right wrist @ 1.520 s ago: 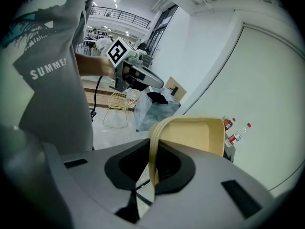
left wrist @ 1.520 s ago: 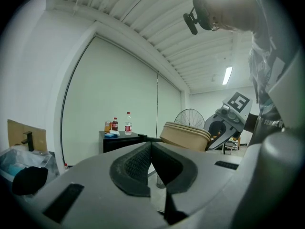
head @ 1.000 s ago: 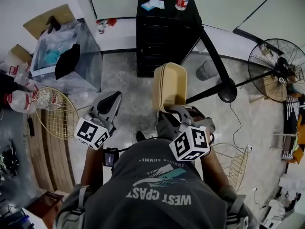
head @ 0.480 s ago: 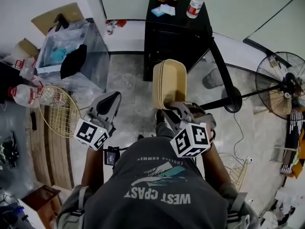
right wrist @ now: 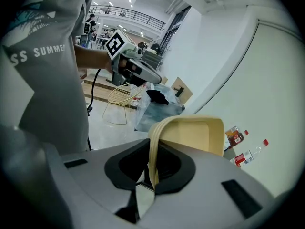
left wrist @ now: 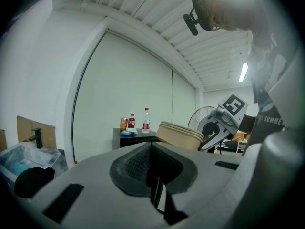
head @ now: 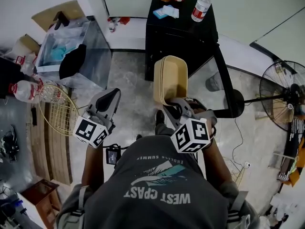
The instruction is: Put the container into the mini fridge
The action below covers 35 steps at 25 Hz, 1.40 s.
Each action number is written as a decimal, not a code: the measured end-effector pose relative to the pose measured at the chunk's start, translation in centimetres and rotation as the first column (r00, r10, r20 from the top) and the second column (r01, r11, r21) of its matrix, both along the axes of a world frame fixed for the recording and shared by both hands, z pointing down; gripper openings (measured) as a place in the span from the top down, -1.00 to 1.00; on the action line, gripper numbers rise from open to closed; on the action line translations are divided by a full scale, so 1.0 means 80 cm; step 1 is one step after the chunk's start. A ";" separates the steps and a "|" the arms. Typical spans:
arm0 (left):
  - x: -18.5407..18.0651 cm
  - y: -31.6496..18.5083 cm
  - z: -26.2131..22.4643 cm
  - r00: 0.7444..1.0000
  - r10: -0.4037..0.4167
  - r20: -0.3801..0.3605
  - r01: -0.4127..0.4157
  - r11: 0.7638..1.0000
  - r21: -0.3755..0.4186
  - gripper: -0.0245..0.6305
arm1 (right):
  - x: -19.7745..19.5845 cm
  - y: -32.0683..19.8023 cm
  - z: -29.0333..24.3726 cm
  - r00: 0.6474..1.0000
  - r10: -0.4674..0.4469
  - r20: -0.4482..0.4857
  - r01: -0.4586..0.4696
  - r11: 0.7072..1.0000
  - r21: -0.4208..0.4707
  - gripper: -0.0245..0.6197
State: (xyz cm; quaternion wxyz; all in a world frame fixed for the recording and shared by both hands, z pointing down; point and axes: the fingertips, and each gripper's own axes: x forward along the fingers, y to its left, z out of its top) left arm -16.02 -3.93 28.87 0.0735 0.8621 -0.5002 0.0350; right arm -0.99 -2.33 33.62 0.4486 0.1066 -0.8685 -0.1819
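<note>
A beige rectangular container (head: 170, 82) stands on edge, and my right gripper (head: 174, 109) is shut on its near rim. The right gripper view shows that rim (right wrist: 153, 151) pinched between the jaws of my right gripper (right wrist: 151, 168). The black mini fridge (head: 178, 37) stands ahead of the container, with its black-framed glass door (head: 225, 78) swung open to the right. My left gripper (head: 107, 103) hangs to the left of the container, shut and holding nothing. In the left gripper view my left gripper (left wrist: 155, 175) points toward the fridge (left wrist: 128, 138), with the container (left wrist: 178, 133) at its right.
Bottles (head: 202, 5) and a blue packet (head: 167, 12) sit on the fridge top. A clear box with a black cloth (head: 71, 56) stands at the left, with a wire basket (head: 59, 111) below it. A floor fan (head: 286, 92) is at the right.
The fridge has drawn closer and slid to the right in the head view. The container stays in my right gripper and both grippers keep their pose.
</note>
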 end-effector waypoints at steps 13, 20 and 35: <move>0.006 -0.067 0.025 1.000 -0.011 0.013 0.012 0.999 -0.051 0.88 | 0.018 -0.072 0.042 1.000 0.018 -0.023 -0.019 0.999 -0.046 0.78; 0.010 -0.087 0.047 1.000 -0.014 0.013 0.015 0.997 -0.080 0.88 | 0.026 -0.098 0.072 0.999 0.029 -0.040 -0.031 0.997 -0.064 0.78; 0.013 -0.120 0.090 1.000 -0.017 0.024 0.020 0.993 -0.118 0.88 | 0.025 -0.143 0.143 0.997 0.036 -0.072 -0.043 0.993 -0.105 0.78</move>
